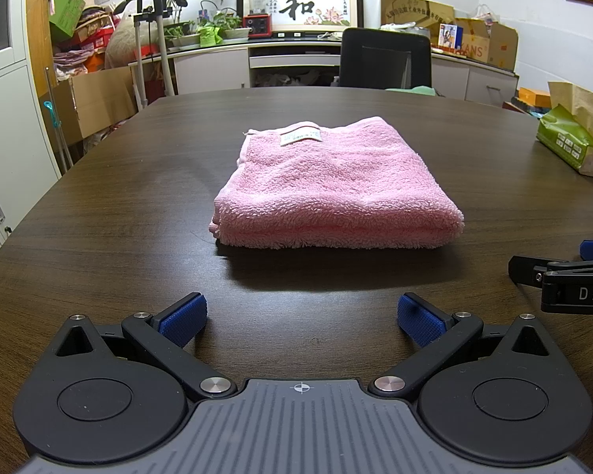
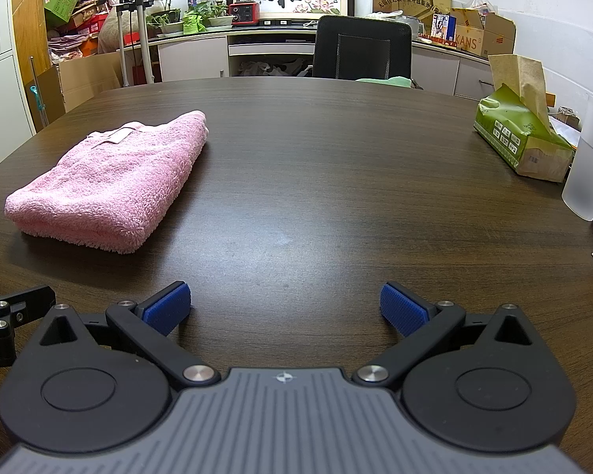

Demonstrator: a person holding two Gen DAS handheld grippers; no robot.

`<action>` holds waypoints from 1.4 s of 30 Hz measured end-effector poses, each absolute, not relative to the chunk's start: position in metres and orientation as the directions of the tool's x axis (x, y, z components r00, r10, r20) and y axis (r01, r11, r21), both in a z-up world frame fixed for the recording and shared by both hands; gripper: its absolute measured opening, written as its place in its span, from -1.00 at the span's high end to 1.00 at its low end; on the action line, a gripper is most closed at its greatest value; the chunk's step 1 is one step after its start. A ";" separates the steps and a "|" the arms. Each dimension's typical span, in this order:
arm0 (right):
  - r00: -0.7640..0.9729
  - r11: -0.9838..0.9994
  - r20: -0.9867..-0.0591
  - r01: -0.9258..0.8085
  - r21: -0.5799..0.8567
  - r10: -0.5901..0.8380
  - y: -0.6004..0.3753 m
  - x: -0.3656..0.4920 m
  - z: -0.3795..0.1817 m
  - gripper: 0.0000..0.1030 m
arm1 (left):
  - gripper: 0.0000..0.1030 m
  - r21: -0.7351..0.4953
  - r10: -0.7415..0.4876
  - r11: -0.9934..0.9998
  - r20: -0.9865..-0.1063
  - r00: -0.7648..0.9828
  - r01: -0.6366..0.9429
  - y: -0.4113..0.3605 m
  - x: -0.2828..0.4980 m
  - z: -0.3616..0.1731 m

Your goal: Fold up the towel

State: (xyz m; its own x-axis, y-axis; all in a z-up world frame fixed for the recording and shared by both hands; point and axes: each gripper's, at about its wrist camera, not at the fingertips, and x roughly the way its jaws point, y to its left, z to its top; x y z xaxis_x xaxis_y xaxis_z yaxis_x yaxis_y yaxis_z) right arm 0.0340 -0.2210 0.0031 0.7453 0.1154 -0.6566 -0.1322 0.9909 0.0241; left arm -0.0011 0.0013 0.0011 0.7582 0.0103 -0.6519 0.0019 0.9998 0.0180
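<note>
A pink towel (image 1: 332, 185) lies on the dark brown tabletop (image 1: 138, 205), already folded into a thick, neat stack. A small white tag (image 1: 300, 136) shows on its far edge. The left claw (image 1: 302, 322) sits low over the tabletop on the near side of the towel, apart from it. Its two blue pads (image 1: 184, 324) are spread wide, with only bare wood between them. The right claw (image 2: 284, 308) is spread wide too, and it holds nothing. In the right view the towel (image 2: 106, 181) is off to the left, well apart from that claw. The two claws are side by side: a bit of the right one (image 1: 569, 280) peeks in at the right edge of the left view, and a bit of the left one (image 2: 8, 320) peeks in at the left edge of the right view. On the right side of the tabletop there is a green tissue box (image 2: 522, 138) with a brown tissue sticking up. Just beside it stands a cloudy white cup (image 2: 589, 162). A black chair (image 1: 385, 59) is at the far side of the tabletop. Behind it, a framed picture (image 1: 300, 6) with a big black sign on it leans against the wall, near some green plants (image 1: 213, 27) and a red blender (image 1: 257, 6).
</note>
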 end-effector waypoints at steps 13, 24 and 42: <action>0.745 0.991 -0.657 -0.132 0.024 0.115 -0.221 0.034 0.003 -1.00 | -1.00 0.018 0.010 1.000 -0.652 0.758 0.002 0.002 -0.001 0.002; 0.745 0.991 -0.657 -0.132 0.024 0.116 -0.221 0.034 0.003 -1.00 | -1.00 0.019 0.014 1.000 -0.652 0.758 -0.002 0.002 -0.001 0.000; 0.745 0.991 -0.657 -0.132 0.024 0.116 -0.221 0.034 0.003 -1.00 | -1.00 0.020 0.015 1.000 -0.652 0.758 -0.003 0.004 -0.003 0.002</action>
State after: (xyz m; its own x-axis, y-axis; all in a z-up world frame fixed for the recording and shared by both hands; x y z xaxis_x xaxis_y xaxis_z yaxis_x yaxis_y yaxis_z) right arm 0.0340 -0.2211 0.0029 0.7453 0.1155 -0.6566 -0.1323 0.9909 0.0242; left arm -0.0025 0.0038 0.0018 0.7582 0.0151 -0.6518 -0.0028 0.9998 0.0200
